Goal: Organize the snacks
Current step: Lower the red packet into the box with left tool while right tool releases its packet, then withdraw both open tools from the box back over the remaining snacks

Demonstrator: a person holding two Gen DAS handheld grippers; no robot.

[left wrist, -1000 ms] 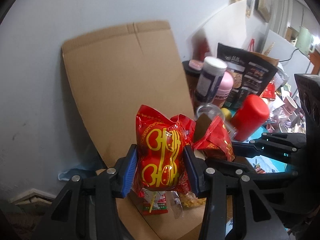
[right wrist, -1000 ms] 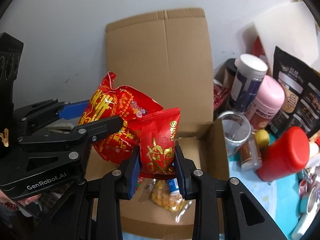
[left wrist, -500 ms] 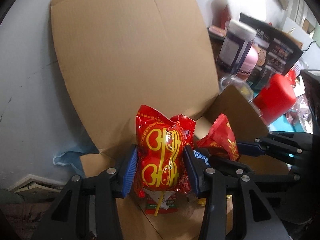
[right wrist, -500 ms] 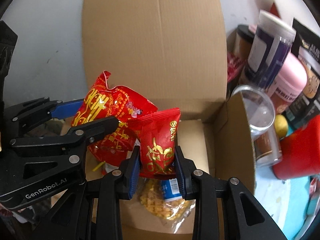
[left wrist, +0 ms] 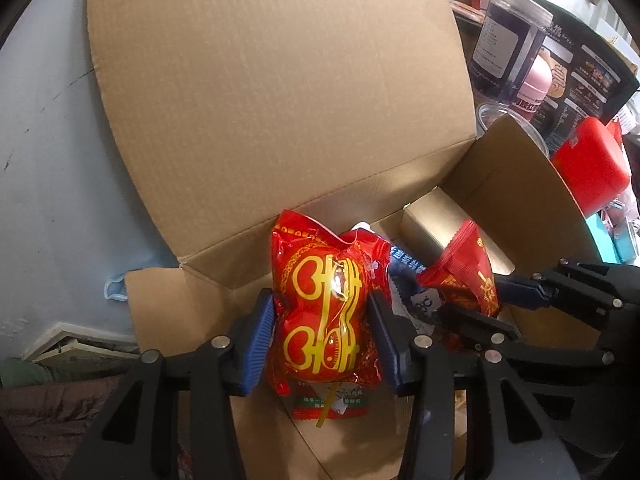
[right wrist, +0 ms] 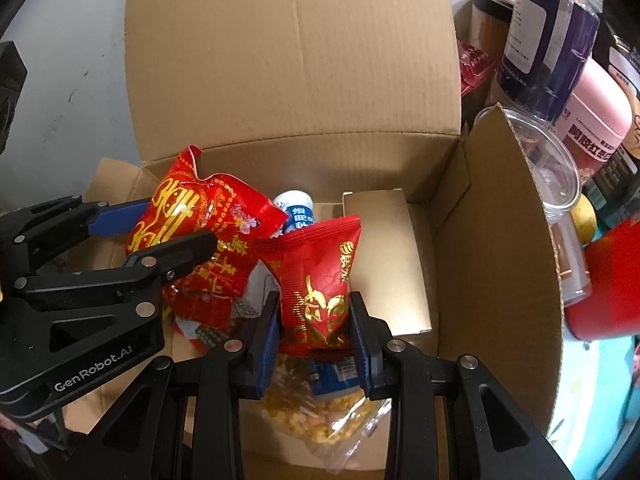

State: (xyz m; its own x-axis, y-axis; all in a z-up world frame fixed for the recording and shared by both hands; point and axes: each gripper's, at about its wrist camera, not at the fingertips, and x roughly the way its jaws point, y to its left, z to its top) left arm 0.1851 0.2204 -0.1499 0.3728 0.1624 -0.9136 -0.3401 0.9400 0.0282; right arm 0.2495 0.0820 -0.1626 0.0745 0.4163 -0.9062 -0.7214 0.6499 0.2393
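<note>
My left gripper (left wrist: 322, 324) is shut on a large red snack bag with yellow heart marks (left wrist: 320, 312), held over the open cardboard box (left wrist: 280, 100). That bag shows at left in the right wrist view (right wrist: 200, 232). My right gripper (right wrist: 314, 320) is shut on a smaller red snack packet with gold print (right wrist: 316, 280), held inside the box (right wrist: 500, 260). The packet shows at right in the left wrist view (left wrist: 468, 276). Both hang just above snacks lying in the box.
In the box lie a gold carton (right wrist: 384, 264), a clear bag of yellow snacks (right wrist: 320, 412), a blue-and-white packet (right wrist: 298, 212) and a red-and-green packet (left wrist: 332, 400). Right of the box stand a dark jar (right wrist: 548, 40), a pink tub (right wrist: 596, 120), a clear cup (right wrist: 552, 184) and a red container (right wrist: 608, 280).
Both grippers have moved forward and down toward the box with their bags still held. The box now fills the views and its contents show.
</note>
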